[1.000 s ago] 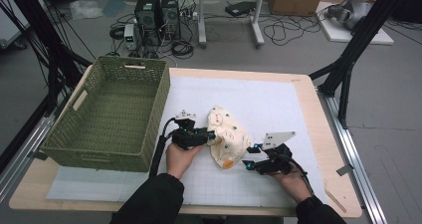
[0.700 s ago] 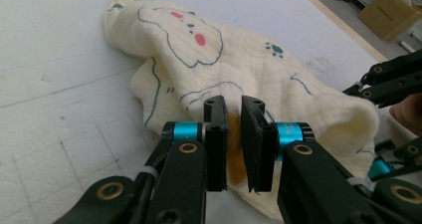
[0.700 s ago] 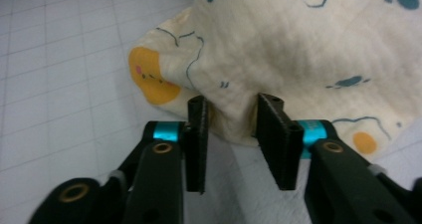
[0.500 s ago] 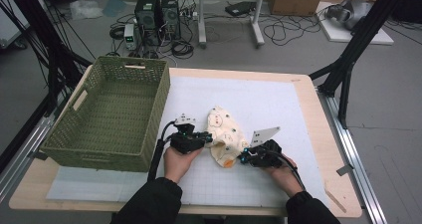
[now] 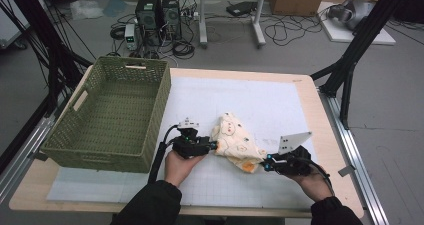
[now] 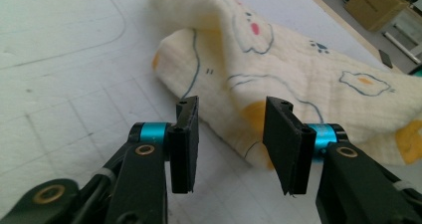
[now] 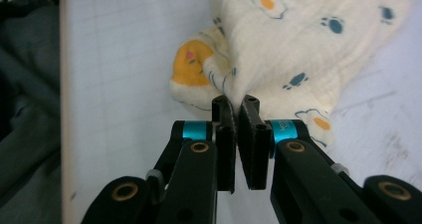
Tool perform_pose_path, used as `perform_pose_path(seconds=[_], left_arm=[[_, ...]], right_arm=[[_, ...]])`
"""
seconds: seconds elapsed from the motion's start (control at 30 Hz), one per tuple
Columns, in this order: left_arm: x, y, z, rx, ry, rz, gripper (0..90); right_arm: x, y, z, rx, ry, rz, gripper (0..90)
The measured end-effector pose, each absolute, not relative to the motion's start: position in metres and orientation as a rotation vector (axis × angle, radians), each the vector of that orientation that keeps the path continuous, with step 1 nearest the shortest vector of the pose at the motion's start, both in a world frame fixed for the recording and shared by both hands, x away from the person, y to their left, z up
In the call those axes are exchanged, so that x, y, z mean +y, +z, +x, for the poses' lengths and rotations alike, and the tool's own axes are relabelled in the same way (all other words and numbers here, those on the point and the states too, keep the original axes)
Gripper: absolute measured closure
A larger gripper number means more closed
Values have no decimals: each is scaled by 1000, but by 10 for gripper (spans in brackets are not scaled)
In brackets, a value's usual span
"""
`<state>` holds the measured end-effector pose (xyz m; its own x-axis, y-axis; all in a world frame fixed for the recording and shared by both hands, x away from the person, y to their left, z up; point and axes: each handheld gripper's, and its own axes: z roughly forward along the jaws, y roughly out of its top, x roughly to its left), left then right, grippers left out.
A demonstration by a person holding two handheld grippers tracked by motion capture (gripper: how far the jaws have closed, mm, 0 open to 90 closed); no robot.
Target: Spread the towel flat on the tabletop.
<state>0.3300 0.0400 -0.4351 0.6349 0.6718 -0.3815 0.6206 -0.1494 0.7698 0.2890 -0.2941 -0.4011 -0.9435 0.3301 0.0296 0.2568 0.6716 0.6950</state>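
A cream cloth printed with eggs and paw marks lies crumpled on the white mat in the middle of the table. My left gripper is at its left end; its jaws have just been opening and stand open, with a fold of the cloth lying between the tips, unpressed. My right gripper is at the cloth's right corner. In the right gripper view it is shut on a pinch of the cloth beside an orange patch.
A green woven basket stands empty at the table's left side, close to my left hand. The white gridded mat covers most of the tabletop. Black frame legs rise at the table's right and left edges.
My right gripper went in to the cloth's corner, shut on it and drew it to the right, stretching the cloth longer. The left gripper stayed in place at the left end.
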Motion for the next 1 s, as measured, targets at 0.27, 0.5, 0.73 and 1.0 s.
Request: perform_pose_path(seconds=[0.27,0.5,0.73,1.0], left_arm=[[29,-440,330,1011,76,1864,759],[26,-437,325,962,29,1877,639],[31,-436,323,964,23,1851,603],[42,-435,320,980,56,1814,602]], right_arm=[[-308,-400,274,2837,1169,474,643],[-288,-418,294,2839,1189,534,610],[-280,-433,293,2960,1105,446,867],[-295,-396,304,2807,1292,541,588]])
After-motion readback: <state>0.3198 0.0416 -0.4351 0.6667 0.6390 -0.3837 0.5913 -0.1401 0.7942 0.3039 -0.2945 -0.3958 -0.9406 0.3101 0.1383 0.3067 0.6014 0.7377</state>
